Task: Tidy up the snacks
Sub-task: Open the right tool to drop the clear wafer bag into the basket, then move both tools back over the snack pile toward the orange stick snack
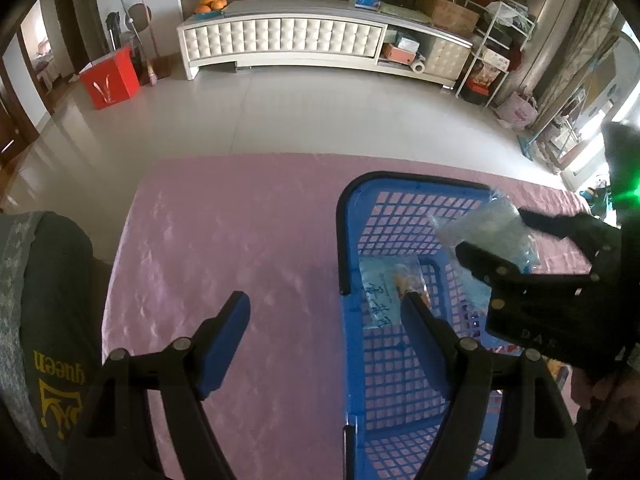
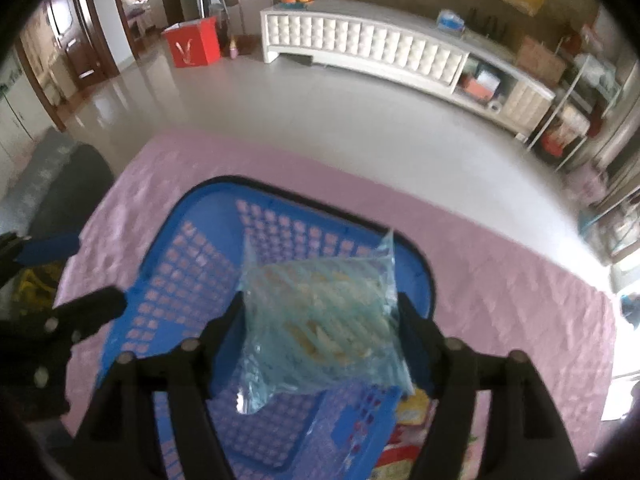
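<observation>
A blue plastic lattice basket [image 1: 400, 216] [image 2: 192, 264] stands on the pink tablecloth. My right gripper [image 2: 320, 312] [image 1: 490, 232] is shut on a clear bluish snack bag [image 2: 320, 312] [image 1: 480, 228] and holds it above the basket. Another clear snack packet with blue writing [image 1: 384, 284] lies inside the basket. My left gripper [image 1: 326, 316] is open and empty; its left finger is over the cloth and its right finger over the basket. It also shows at the left edge of the right wrist view [image 2: 80, 276].
The pink-clothed table [image 1: 224, 232] ends at a far edge with bare floor beyond. A dark cushion with yellow print [image 1: 52, 320] sits at the table's left. Colourful snack packets [image 2: 408, 432] lie by the basket's near right. A white cabinet [image 1: 288, 36] stands far off.
</observation>
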Motion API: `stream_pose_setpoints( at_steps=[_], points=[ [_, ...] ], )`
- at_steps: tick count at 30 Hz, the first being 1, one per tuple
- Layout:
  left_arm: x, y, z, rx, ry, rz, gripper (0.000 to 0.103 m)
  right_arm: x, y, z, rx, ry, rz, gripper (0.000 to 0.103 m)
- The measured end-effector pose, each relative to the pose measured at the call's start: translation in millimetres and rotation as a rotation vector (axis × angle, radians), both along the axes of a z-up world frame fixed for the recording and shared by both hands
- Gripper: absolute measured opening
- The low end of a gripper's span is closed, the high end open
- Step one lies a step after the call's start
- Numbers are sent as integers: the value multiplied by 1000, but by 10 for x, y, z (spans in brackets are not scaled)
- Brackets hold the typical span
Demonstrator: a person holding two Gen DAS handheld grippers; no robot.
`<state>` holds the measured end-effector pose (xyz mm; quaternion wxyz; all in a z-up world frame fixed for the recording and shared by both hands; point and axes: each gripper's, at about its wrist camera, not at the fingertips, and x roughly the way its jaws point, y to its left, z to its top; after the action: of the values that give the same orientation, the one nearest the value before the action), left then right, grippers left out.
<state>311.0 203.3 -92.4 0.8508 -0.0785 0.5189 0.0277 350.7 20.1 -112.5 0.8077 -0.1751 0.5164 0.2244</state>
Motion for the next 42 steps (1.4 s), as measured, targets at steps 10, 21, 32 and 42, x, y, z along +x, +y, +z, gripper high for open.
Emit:
stream_pose_setpoints(
  at_steps=[10,21,32,42],
  points=[
    [-196,-94,67,-13,-17,-3,76,-193,-200,267,27,-84,-17,103],
    [-610,-563,475,-2,-84,-58,76,-555,-751,648,98,-67,-71,103],
    [-1007,-1138,748,34,-134,-120,76,-975,-1353,974,156,-81,-115,103],
    [-1155,-1787,591,39,-122,-192,85,-1150,-1917,918,163,-67,-167,103]
  ],
)
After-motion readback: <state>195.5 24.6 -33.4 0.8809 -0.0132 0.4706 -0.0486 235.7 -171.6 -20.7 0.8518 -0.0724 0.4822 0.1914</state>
